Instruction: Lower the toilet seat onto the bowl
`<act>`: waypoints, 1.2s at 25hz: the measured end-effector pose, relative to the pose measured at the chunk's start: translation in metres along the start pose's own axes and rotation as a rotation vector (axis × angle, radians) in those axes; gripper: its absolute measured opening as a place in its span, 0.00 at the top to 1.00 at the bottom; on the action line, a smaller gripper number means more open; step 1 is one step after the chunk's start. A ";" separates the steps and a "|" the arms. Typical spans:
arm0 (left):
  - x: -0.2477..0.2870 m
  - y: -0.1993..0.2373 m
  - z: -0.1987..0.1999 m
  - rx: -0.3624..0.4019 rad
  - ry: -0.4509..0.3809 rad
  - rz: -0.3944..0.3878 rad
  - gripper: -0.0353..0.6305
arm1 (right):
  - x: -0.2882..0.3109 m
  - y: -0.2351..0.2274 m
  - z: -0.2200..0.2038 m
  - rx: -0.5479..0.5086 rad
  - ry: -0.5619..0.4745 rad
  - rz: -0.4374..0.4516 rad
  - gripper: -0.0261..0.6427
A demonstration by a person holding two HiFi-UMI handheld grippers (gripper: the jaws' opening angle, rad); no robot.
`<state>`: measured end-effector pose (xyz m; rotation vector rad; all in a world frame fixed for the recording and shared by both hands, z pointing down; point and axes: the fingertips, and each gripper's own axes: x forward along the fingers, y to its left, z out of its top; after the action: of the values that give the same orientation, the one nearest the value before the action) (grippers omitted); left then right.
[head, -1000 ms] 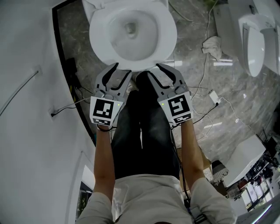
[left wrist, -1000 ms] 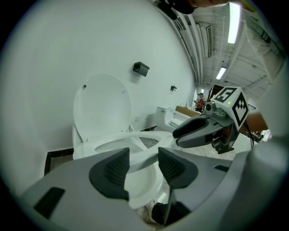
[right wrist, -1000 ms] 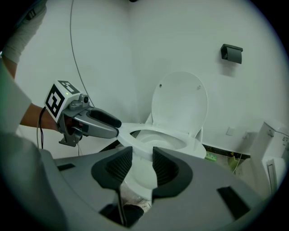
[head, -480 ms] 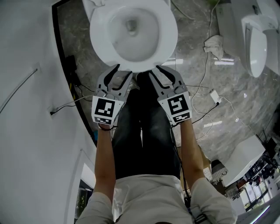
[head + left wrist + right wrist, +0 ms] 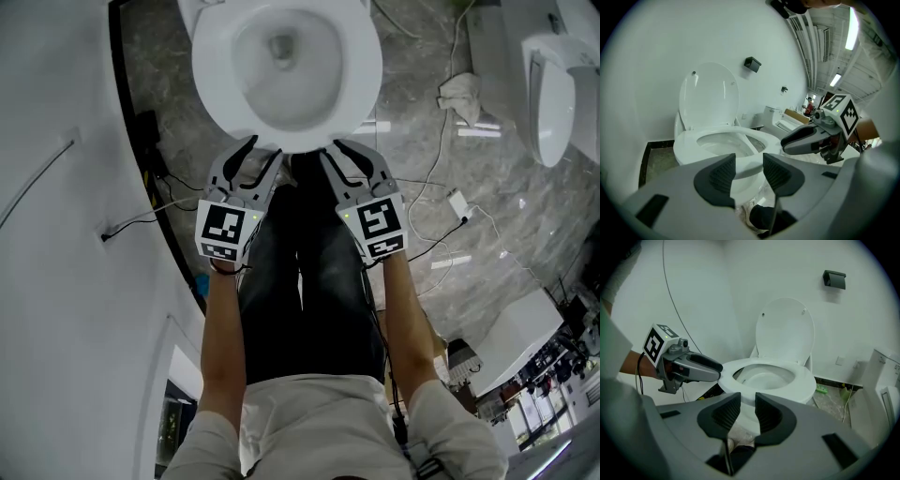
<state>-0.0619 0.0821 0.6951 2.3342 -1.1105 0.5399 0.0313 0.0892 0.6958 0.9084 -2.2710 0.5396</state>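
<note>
Legend, read from near to far. Nearest the camera in the head view are the person's legs (image 5: pixel 309 281), standing on the marble floor (image 5: pixel 441 159).

Ahead of them the left tool (image 5: pixel 264 146) and the right tool (image 5: pixel 331 148) are held side by side, both pointing forward and down. Both tools are released. Each gripper view shows its ribbed pads apart with only the bowl front and floor in the gap. The jaws of both have just been closing, the right pair now much the narrower, and nothing is grasped.

Just beyond the tips lies the toilet seat (image 5: pixel 361 75). It appears to rest flat on the bowl (image 5: pixel 764 380) as a broad white ring, with its long axis running straight away from the person. The two tools flank its front end, one on each side of that axis and about equally near. In the right gripper view the left tool's tip sits just beside the seat's front-left edge. Whether it touches cannot be told.

Farthest off, the lid (image 5: pixel 708 96) stands upright against the wall (image 5: pixel 656 56).

By this layout the seat seems already down, so no further lowering looks necessary.
</note>
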 end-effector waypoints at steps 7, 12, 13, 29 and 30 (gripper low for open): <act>0.006 0.002 -0.014 -0.031 0.011 0.005 0.66 | 0.009 0.001 -0.016 0.012 0.023 0.005 0.80; 0.011 0.005 -0.027 -0.043 0.033 0.008 0.67 | 0.016 0.002 -0.028 0.021 0.043 0.011 0.81; 0.013 0.005 -0.028 -0.042 0.038 0.007 0.68 | 0.017 0.001 -0.030 0.023 0.046 0.011 0.81; 0.030 0.012 -0.063 -0.072 0.091 0.006 0.68 | 0.038 0.001 -0.064 0.040 0.108 0.033 0.83; 0.031 0.012 -0.065 -0.073 0.094 0.007 0.68 | 0.040 0.001 -0.066 0.041 0.112 0.036 0.83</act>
<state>-0.0623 0.0948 0.7666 2.2200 -1.0766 0.5955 0.0344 0.1090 0.7706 0.8376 -2.1862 0.6389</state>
